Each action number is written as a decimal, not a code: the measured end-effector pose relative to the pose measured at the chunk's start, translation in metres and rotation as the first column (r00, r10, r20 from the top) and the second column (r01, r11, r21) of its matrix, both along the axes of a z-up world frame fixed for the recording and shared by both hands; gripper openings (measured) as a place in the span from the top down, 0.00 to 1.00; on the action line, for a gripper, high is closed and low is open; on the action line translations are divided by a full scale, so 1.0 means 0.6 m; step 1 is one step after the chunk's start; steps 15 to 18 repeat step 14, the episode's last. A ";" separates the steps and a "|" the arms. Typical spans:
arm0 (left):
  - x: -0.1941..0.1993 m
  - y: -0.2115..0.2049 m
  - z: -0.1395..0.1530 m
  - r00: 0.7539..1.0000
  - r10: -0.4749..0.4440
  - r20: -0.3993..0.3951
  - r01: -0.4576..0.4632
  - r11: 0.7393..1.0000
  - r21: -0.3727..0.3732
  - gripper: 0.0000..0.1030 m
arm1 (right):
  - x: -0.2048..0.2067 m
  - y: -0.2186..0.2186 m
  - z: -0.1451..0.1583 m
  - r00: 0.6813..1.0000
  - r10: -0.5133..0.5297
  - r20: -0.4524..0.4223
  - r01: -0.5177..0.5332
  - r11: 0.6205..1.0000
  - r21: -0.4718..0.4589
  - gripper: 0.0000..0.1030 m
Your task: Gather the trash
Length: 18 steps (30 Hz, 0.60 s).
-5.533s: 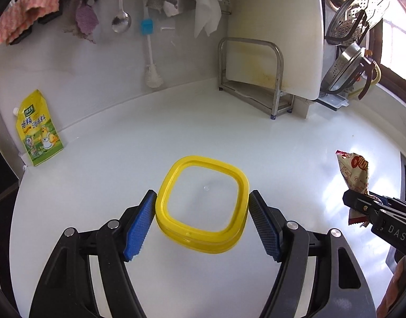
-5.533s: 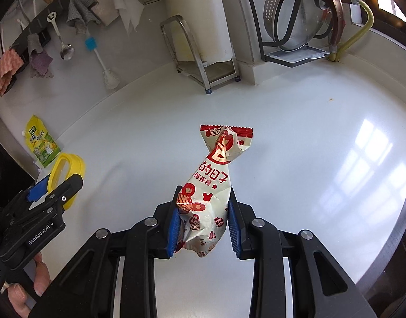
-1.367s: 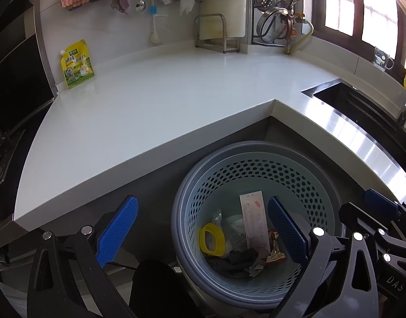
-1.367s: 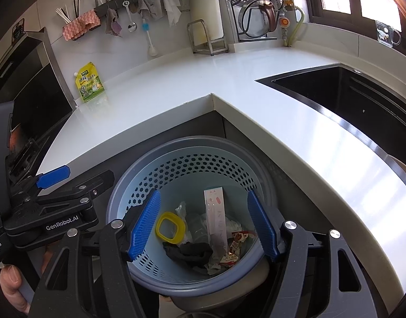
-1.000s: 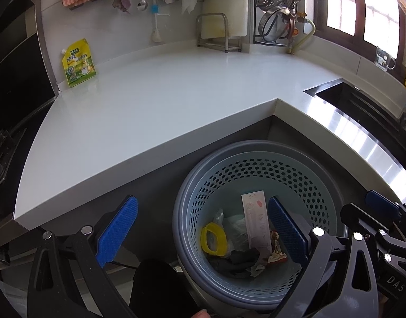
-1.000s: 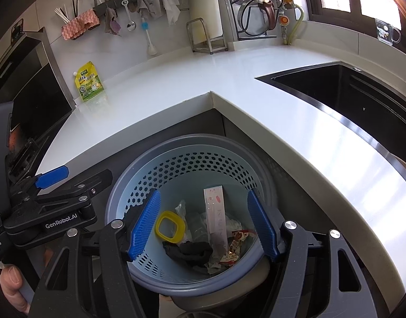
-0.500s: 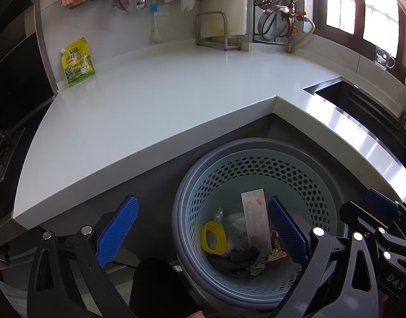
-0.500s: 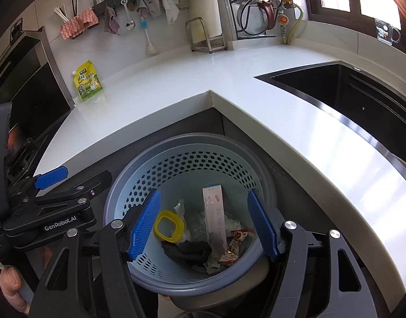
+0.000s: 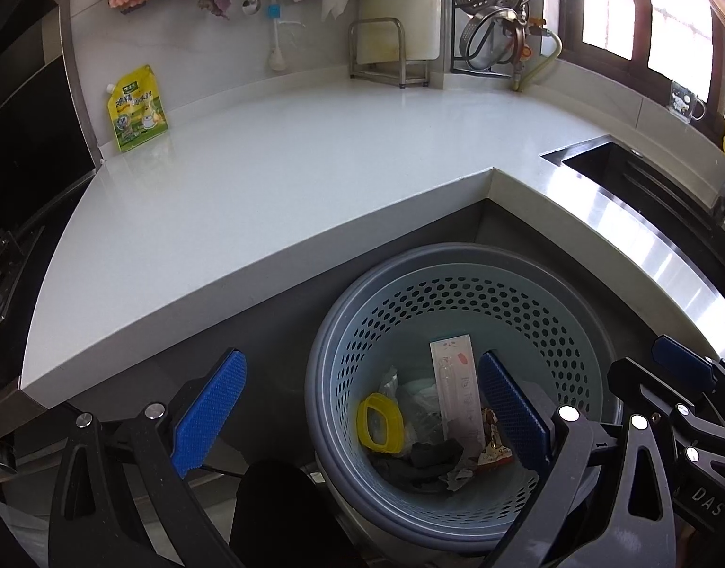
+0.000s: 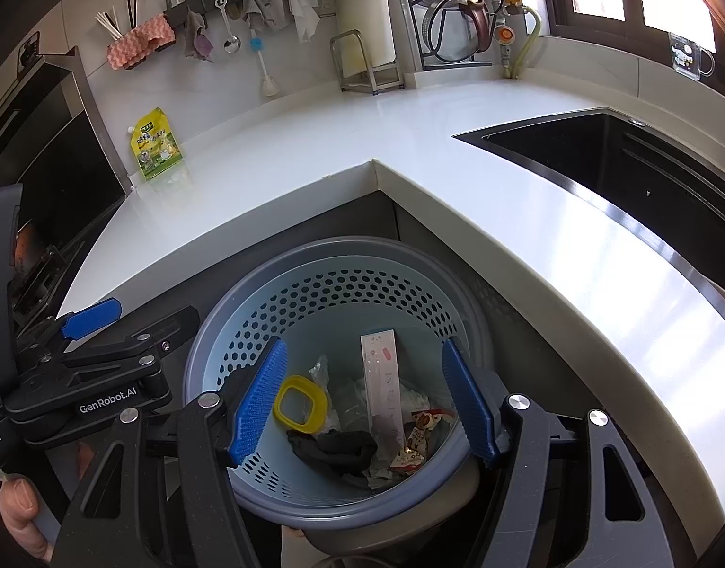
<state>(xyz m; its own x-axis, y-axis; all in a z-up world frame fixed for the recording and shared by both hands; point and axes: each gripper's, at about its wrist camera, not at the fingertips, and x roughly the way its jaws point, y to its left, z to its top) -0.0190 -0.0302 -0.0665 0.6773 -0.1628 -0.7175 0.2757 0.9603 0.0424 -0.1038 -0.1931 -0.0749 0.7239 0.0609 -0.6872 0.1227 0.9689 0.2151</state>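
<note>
Both grippers, left gripper, right gripper, agape over trash basket

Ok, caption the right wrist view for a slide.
Open right tool above the bin, yellow ring and wrapper inside.

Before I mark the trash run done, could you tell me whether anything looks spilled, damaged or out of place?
Nothing stands out. The yellow ring, red candy wrapper and long white packet lie inside the perforated bin. No spill shows on the white counter; only the yellow pouch leans against its back wall.
</note>
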 end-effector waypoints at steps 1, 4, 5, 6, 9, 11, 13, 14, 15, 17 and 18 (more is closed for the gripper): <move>0.000 0.000 0.000 1.000 0.000 0.000 0.000 1.000 -0.001 0.06 | 0.000 0.000 0.000 1.000 0.000 0.000 0.000 1.000 0.000 0.37; 0.000 -0.001 -0.001 1.000 -0.001 -0.001 0.001 1.000 -0.003 0.06 | 0.001 0.000 0.000 1.000 0.000 0.000 0.000 1.000 0.001 0.37; 0.000 -0.001 -0.002 1.000 -0.002 -0.002 0.002 1.000 -0.002 0.06 | 0.000 0.000 -0.001 1.000 0.000 0.000 0.000 1.000 0.002 0.37; 0.001 -0.002 -0.001 1.000 -0.001 -0.003 0.001 1.000 -0.002 0.06 | 0.001 0.001 -0.001 1.000 0.000 0.000 0.000 1.000 0.002 0.37; 0.000 -0.003 -0.001 1.000 0.002 0.000 -0.002 1.000 0.003 0.06 | 0.001 0.000 -0.001 1.000 -0.001 0.000 0.001 1.000 0.002 0.37; -0.001 -0.005 -0.001 1.000 0.002 0.003 -0.002 1.000 0.006 0.06 | 0.001 0.000 -0.001 1.000 0.000 0.000 0.000 1.000 0.002 0.37; -0.001 -0.006 -0.001 1.000 0.000 0.002 0.000 1.000 0.006 0.06 | 0.001 0.000 -0.001 1.000 0.000 0.000 0.000 1.000 0.002 0.37; -0.001 -0.006 -0.001 1.000 0.000 0.000 0.000 1.000 0.005 0.06 | 0.001 0.000 -0.001 1.000 -0.001 -0.001 0.001 1.000 0.001 0.37; -0.001 -0.006 -0.001 1.000 0.000 0.000 0.000 1.000 0.005 0.06 | 0.001 0.000 -0.001 1.000 -0.001 -0.001 0.001 1.000 0.001 0.37; -0.001 -0.006 -0.001 1.000 0.000 0.000 0.000 1.000 0.005 0.06 | 0.001 0.000 -0.001 1.000 -0.001 -0.001 0.001 1.000 0.001 0.37; -0.001 -0.006 -0.001 1.000 0.000 0.000 0.000 1.000 0.005 0.06 | 0.001 0.000 -0.001 1.000 -0.001 -0.001 0.001 1.000 0.001 0.37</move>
